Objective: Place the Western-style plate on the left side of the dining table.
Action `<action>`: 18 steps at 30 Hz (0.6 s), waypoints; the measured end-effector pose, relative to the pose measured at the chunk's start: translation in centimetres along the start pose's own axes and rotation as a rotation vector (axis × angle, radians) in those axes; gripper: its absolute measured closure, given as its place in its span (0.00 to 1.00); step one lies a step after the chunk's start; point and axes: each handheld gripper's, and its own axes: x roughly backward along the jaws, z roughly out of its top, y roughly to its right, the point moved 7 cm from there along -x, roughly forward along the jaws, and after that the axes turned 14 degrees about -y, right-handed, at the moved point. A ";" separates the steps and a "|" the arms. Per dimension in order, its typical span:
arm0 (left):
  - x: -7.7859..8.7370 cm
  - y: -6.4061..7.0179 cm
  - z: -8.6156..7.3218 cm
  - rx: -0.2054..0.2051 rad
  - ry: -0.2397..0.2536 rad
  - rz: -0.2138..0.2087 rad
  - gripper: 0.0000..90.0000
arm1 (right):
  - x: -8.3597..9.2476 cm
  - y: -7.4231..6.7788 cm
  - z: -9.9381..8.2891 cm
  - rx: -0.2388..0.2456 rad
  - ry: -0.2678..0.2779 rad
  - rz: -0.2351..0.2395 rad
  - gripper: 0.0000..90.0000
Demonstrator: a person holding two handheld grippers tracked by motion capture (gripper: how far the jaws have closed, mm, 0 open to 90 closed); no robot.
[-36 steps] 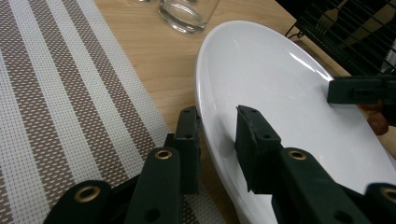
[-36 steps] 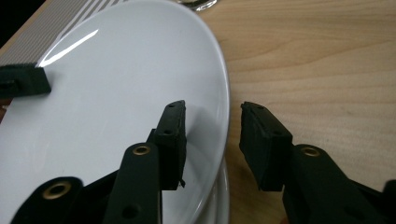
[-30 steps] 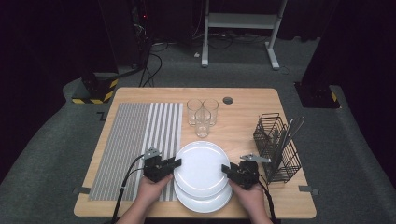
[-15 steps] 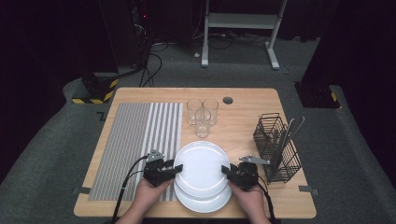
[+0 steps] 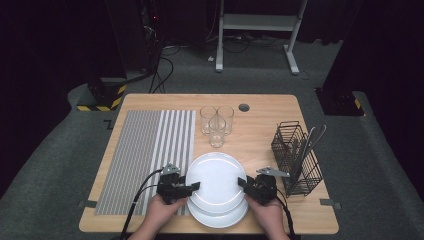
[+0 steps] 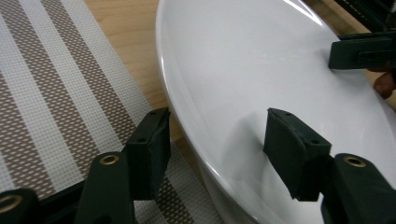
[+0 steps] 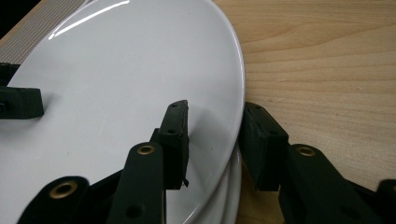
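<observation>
Top plate (image 5: 216, 181): plain white, round, glossy, shallow with a smooth rim; bare. It sits on a stack of like white plates (image 5: 218, 216), shifted toward the far side of the table so the lower plates' near edge shows past it. In the left gripper view the top plate (image 6: 261, 93) looks tilted, its left rim raised over the mat's edge. In the right gripper view its right rim (image 7: 236, 84) overhangs the stack's rims (image 7: 229, 196). Relative to the striped placemat (image 5: 145, 155): stack lies just beside its right edge, at the near end, left rim overlapping it slightly.

No readable text or labels.
</observation>
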 end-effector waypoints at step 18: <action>-0.2 -0.8 1.4 0.033 0.061 -0.024 0.62 | -0.1 0.3 1.4 -0.013 0.022 -0.025 0.76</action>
